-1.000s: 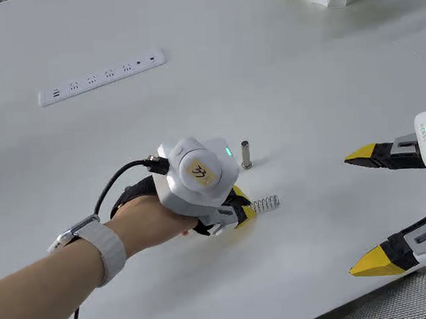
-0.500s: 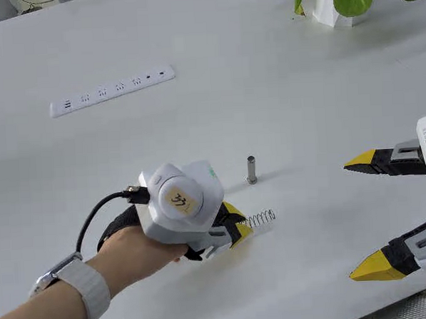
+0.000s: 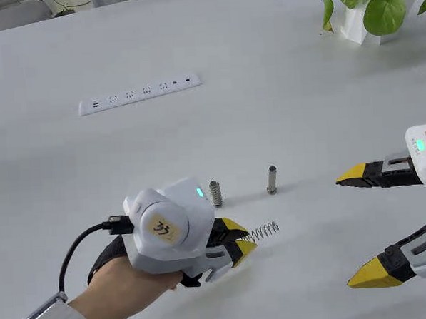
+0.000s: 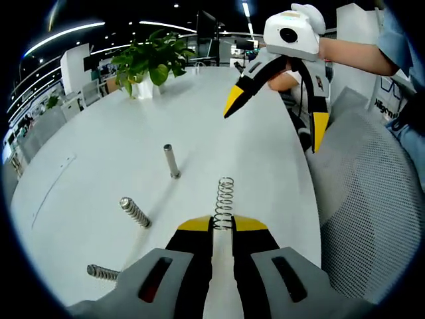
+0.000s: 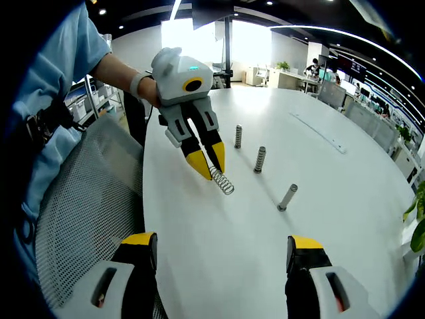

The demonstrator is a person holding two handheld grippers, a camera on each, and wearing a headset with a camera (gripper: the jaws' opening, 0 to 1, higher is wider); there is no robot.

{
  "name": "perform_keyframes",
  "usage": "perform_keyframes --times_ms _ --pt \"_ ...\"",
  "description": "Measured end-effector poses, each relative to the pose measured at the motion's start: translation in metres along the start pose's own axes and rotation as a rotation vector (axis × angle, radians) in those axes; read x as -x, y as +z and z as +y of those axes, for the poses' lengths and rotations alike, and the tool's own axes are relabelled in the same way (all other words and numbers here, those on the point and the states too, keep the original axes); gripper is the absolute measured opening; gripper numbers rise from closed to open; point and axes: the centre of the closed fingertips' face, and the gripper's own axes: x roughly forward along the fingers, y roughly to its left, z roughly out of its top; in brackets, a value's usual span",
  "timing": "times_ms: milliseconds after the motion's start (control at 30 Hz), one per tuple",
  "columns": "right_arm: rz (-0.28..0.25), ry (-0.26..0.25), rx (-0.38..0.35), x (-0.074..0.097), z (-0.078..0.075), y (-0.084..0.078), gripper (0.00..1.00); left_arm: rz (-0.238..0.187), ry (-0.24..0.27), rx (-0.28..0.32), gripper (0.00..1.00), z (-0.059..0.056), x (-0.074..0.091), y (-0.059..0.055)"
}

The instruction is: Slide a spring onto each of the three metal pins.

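Note:
My left gripper (image 3: 239, 244) is shut on one end of a loose spring (image 3: 263, 232), which sticks out to the right, just above the white table (image 3: 281, 91). A bare metal pin (image 3: 272, 179) stands upright a little beyond the spring's free end. Left of it stands a pin wearing a spring (image 3: 215, 193). The left gripper view shows the held spring (image 4: 224, 199) between the shut tips, the bare pin (image 4: 171, 161) and two sprung pins (image 4: 135, 212) (image 4: 103, 271). My right gripper (image 3: 354, 226) hovers open and empty at the right.
A white power strip (image 3: 139, 94) lies at the back left of the table. A potted plant (image 3: 366, 12) stands at the far right corner. A mesh chair (image 5: 86, 199) sits by the table's near edge.
The left gripper has drawn a little to the left, away from the bare pin, with the spring still in it. A sprung pin has come out from behind it. The right gripper stays put.

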Motion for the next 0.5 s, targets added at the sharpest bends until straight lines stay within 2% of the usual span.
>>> perform_keyframes --times_ms 300,367,500 --pt "0.009 0.074 0.055 -0.017 0.006 0.02 0.76 -0.047 0.059 0.061 0.07 -0.002 0.024 -0.009" --pt "0.002 0.085 0.068 -0.02 0.0 0.023 0.76 -0.052 0.065 0.066 0.07 -0.004 0.028 -0.011" --pt "-0.008 0.119 0.094 -0.031 0.011 0.036 0.75 -0.071 0.069 0.079 0.07 -0.008 0.035 -0.012"
